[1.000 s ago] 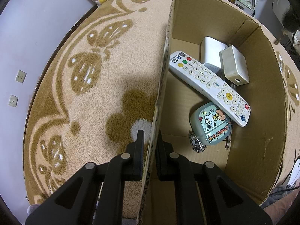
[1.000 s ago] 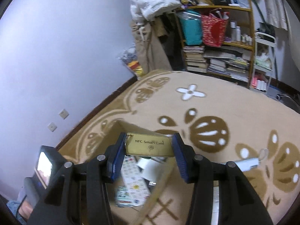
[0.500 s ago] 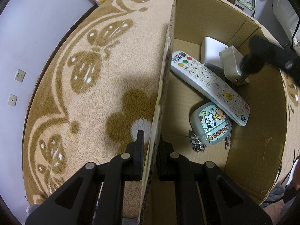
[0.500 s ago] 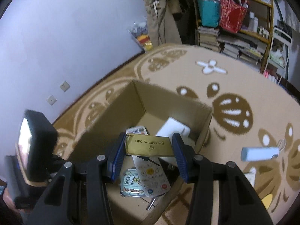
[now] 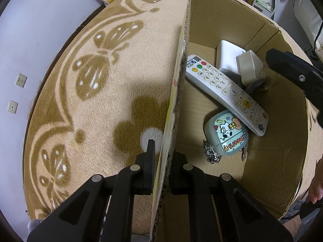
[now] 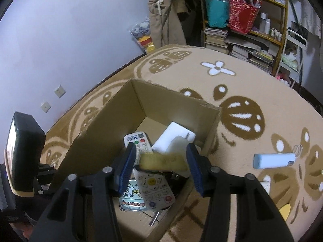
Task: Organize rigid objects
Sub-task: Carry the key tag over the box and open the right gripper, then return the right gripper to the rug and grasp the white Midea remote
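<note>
My left gripper (image 5: 161, 148) is shut on the near wall of an open cardboard box (image 5: 282, 133) standing on the carpet. On the box floor lie a white remote (image 5: 226, 92), a teal cartoon case (image 5: 226, 133) with a key ring, a flat white box (image 5: 226, 54) and a white adapter (image 5: 249, 68). My right gripper (image 6: 161, 166) hovers over the box (image 6: 113, 117), open. A gold NFC card (image 6: 163, 161) shows as a blur between and below its fingers, loose from the pads. From the left wrist camera, the card is a dark blur (image 5: 256, 84) beside the adapter.
A light blue and white stick-shaped device (image 6: 274, 160) lies on the carpet right of the box. Crowded shelves (image 6: 242, 20) and hanging clothes stand at the back. A pale wall with sockets (image 6: 59, 91) runs along the left. A person's hand (image 5: 316, 183) is at the right edge.
The right gripper came down over the box and let go of the gold card, which is now dropping and blurred. The left gripper still grips the box wall.
</note>
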`<state>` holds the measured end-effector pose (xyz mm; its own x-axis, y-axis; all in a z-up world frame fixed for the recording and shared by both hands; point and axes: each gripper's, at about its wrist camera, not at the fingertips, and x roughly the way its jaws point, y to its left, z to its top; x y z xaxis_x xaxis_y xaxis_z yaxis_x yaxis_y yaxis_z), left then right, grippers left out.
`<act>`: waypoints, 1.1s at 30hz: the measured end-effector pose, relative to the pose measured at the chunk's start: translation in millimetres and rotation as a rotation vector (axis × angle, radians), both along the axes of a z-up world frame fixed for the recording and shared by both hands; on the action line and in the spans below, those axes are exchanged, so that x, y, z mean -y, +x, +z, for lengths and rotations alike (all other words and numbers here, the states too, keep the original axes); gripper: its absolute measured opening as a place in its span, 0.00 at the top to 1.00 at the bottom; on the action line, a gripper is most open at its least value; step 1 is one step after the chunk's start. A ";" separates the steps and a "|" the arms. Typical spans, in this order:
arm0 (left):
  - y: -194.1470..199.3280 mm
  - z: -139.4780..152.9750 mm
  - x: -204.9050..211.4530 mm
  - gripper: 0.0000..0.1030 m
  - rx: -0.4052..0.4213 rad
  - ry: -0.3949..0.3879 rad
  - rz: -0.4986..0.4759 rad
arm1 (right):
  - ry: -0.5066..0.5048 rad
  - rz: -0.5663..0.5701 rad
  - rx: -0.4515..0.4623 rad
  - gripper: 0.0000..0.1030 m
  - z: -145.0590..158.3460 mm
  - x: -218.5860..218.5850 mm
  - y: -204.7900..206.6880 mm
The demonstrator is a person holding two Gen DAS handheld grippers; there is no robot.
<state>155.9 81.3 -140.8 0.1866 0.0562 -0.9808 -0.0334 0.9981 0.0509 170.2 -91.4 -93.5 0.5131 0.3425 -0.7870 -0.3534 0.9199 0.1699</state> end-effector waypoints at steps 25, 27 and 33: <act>0.3 1.5 -2.0 0.89 -0.002 -0.001 -0.001 | -0.012 -0.258 -0.056 0.11 -17.9 120.3 -8.1; 0.4 1.5 -2.0 0.89 -0.002 0.000 -0.001 | -0.020 -0.293 -0.069 0.11 -28.0 130.5 -7.0; 0.0 2.3 -2.1 0.89 -0.003 0.000 0.004 | -0.071 -0.339 -0.120 0.11 -60.5 146.7 -1.9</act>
<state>155.9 83.4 -138.4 0.1833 0.0570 -0.9814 -0.0368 0.9980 0.0511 168.3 -238.0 -154.1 0.4906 0.1111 -0.8643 -0.0081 0.9924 0.1229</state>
